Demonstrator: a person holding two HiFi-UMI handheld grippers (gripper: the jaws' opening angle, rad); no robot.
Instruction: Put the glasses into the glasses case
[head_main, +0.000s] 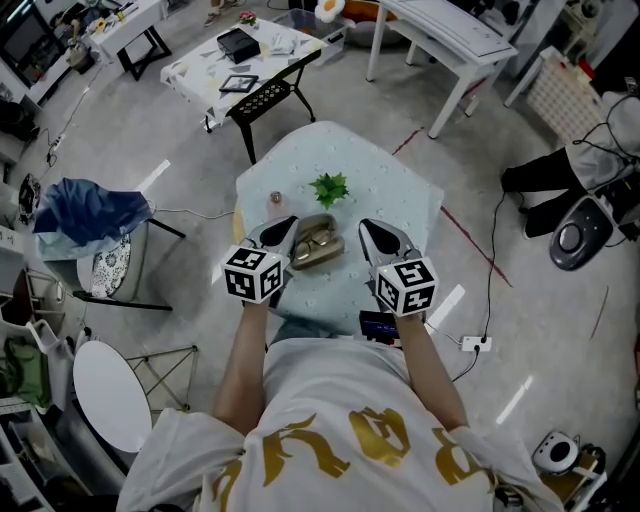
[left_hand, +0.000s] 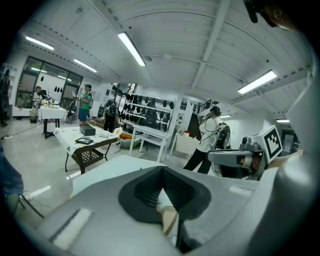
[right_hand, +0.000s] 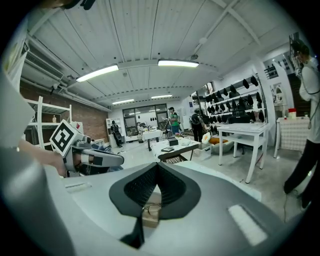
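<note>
the left gripper (left_hand: 161, 169) is held with its dark pads pressed together at the tips, and nothing is pinched between them; through the narrow slit left below the tips, a slice of the tan glasses case (left_hand: 169, 220) is seen lying beyond and below the jaws. the right gripper (right_hand: 156, 165) is likewise held with its pads brought together at the tips and nothing clamped, and through the gap under them the thin-framed glasses (right_hand: 149, 206) are seen resting on the case. from the head view, both grippers are pointed forward and inward over the near part of a small table (head_main: 390, 200) covered with a pale cloth. the case is placed between the two gripper tips, just beside the left one and a little apart from the right one, and is touched by neither, as far as can be seen. the glasses are laid on or in the case; whether they are fully seated cannot be told. each gripper is backed by a marker cube (head_main: 252, 272), and both are held by the person's bare forearms. farther out on the cloth, a small green plant (head_main: 329, 187) is set just beyond the case, and a small pinkish object (head_main: 276, 199) is placed to the plant's left.
</note>
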